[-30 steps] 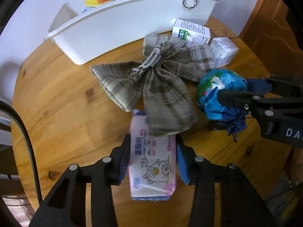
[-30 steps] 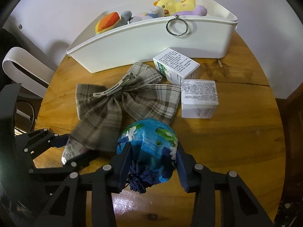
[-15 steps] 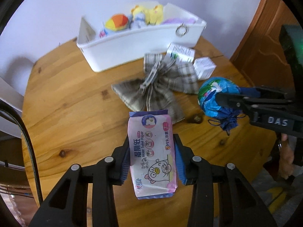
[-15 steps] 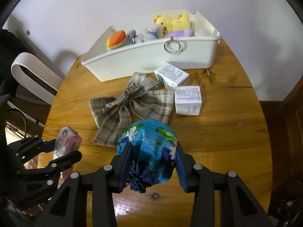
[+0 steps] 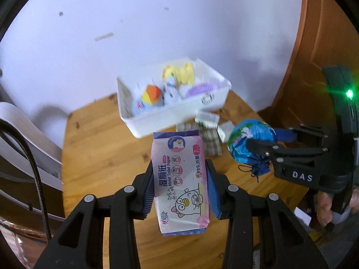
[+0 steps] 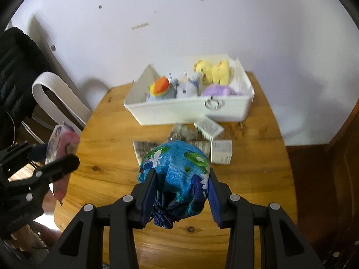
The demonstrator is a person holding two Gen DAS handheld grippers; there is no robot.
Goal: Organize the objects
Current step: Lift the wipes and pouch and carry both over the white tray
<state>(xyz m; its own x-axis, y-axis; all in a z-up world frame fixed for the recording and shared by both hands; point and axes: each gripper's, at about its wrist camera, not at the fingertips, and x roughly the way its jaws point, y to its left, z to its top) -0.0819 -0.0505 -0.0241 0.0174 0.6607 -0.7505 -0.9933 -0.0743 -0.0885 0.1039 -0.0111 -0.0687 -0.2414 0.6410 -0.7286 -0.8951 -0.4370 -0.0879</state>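
The left gripper [image 5: 179, 186] has its jaws drawn in to the width of a pink pack of moist toilet paper [image 5: 180, 185], and both blue pads press on the pack's long sides. The pack lies lengthwise between the fingers, its printed face up, and hangs clear above the wooden table [image 5: 101, 157]. From the right wrist view the same pack [image 6: 60, 148] shows at the far left, clamped in that gripper [image 6: 48, 157].

The right gripper [image 6: 180, 190] is closed part way on a round blue floral pouch [image 6: 177, 168]; the pads press into its soft sides and its gathered dark neck hangs down between the fingers. It too is held off the table. In the left wrist view this gripper [image 5: 267, 143] stands to the right of the pack, with the pouch [image 5: 251, 143] at its tips.

Ahead of both grippers, at the table's far edge by the wall, sits a white bin [image 6: 190, 109] with plush toys [image 6: 211, 69] inside. Between the bin and the grippers lie a plaid bow [image 6: 143, 148], partly hidden behind the pouch, and two small white boxes [image 6: 221, 151], all on the table.
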